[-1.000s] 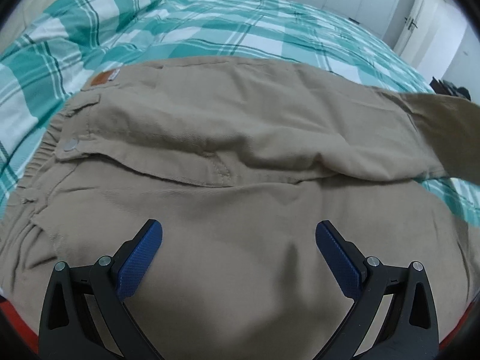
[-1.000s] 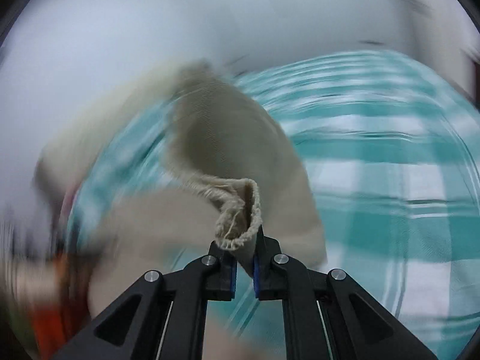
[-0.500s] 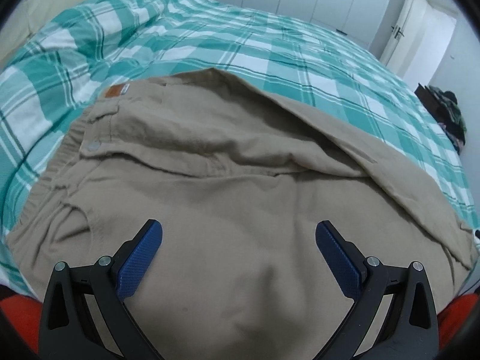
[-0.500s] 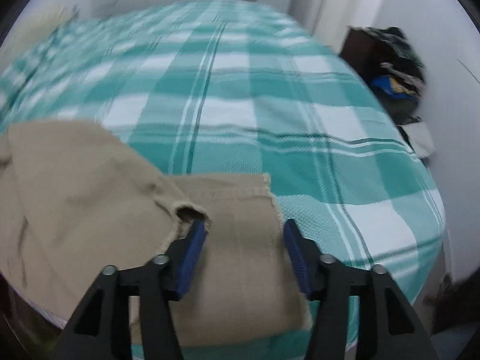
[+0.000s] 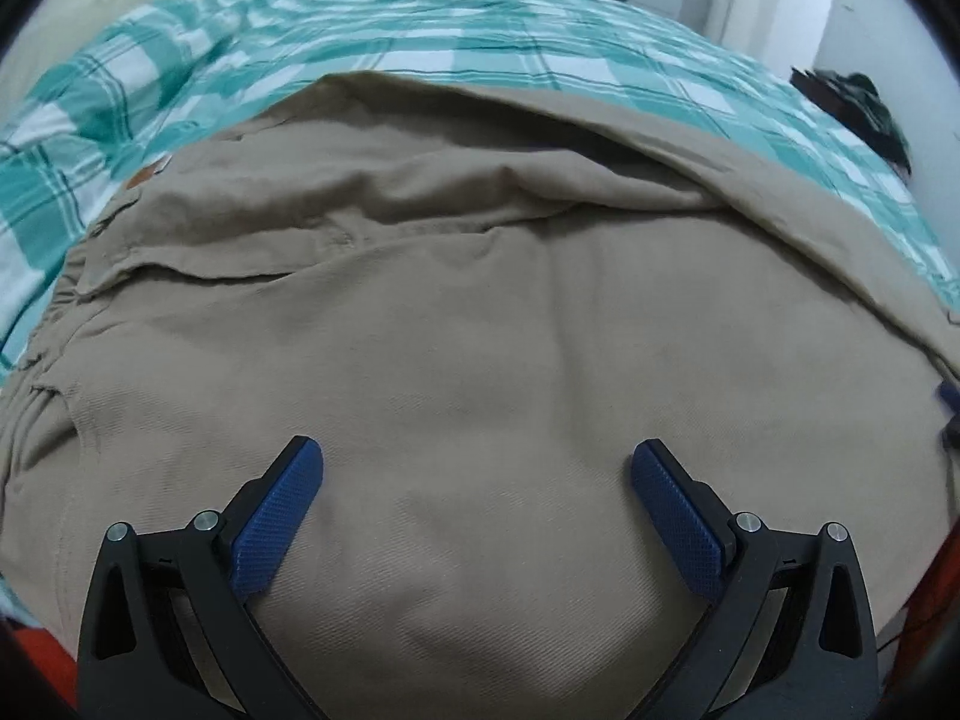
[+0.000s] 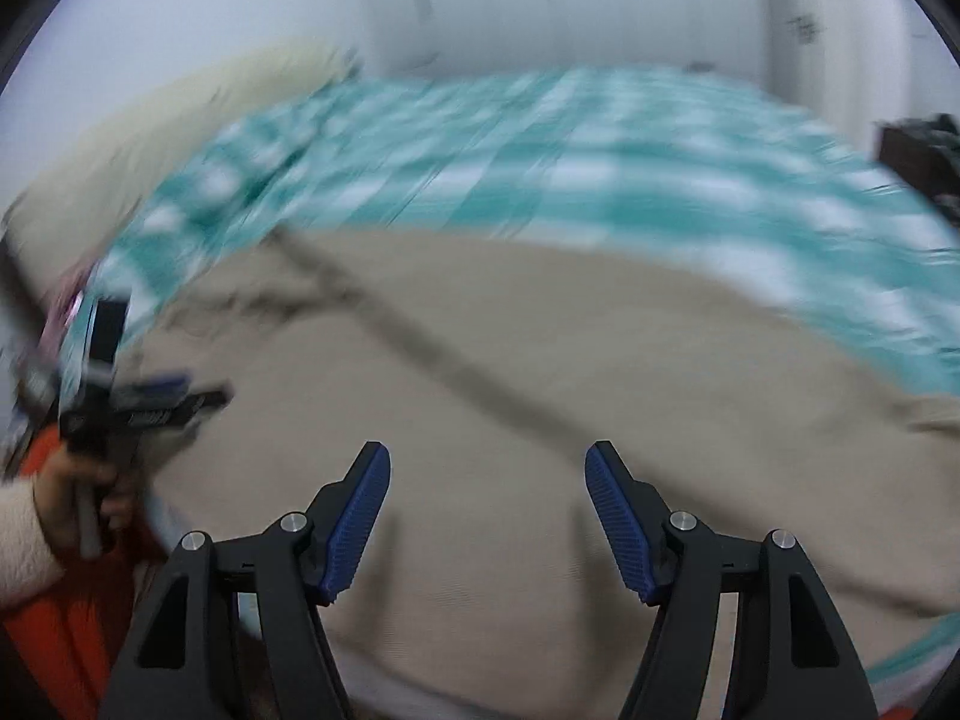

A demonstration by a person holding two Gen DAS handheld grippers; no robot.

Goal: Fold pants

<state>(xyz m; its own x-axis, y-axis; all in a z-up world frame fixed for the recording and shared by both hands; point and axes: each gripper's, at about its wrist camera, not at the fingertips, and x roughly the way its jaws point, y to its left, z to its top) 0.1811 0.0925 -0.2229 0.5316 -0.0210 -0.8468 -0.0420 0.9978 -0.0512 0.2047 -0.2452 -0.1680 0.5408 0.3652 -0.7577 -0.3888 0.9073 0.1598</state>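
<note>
The khaki pants [image 5: 480, 312] lie spread on the bed [image 5: 540, 54], over its teal checked cover, with one leg laid across the other so a long diagonal fold edge runs from the far middle down toward the right; that doubling looks like the first lengthwise fold, already made. The left tongs [image 5: 477, 480] hang over the near cloth with their blue pads set wide apart and nothing between them, probably waiting to pin or pick up the next edge. The right tongs [image 6: 487, 480] have just been opening; they too stand well apart above the fabric with nothing gripped, which suits a release after laying the leg down. The right wrist view is heavily smeared, so the fold line and checks there are only streaks. At its left edge the person's left hand [image 6: 84, 480], in a pale fleecy sleeve [image 6: 24, 540], holds the other tool, blurred. The waistband sits at the left of the left wrist view, partly cut off, and the hems are out of sight.
</note>
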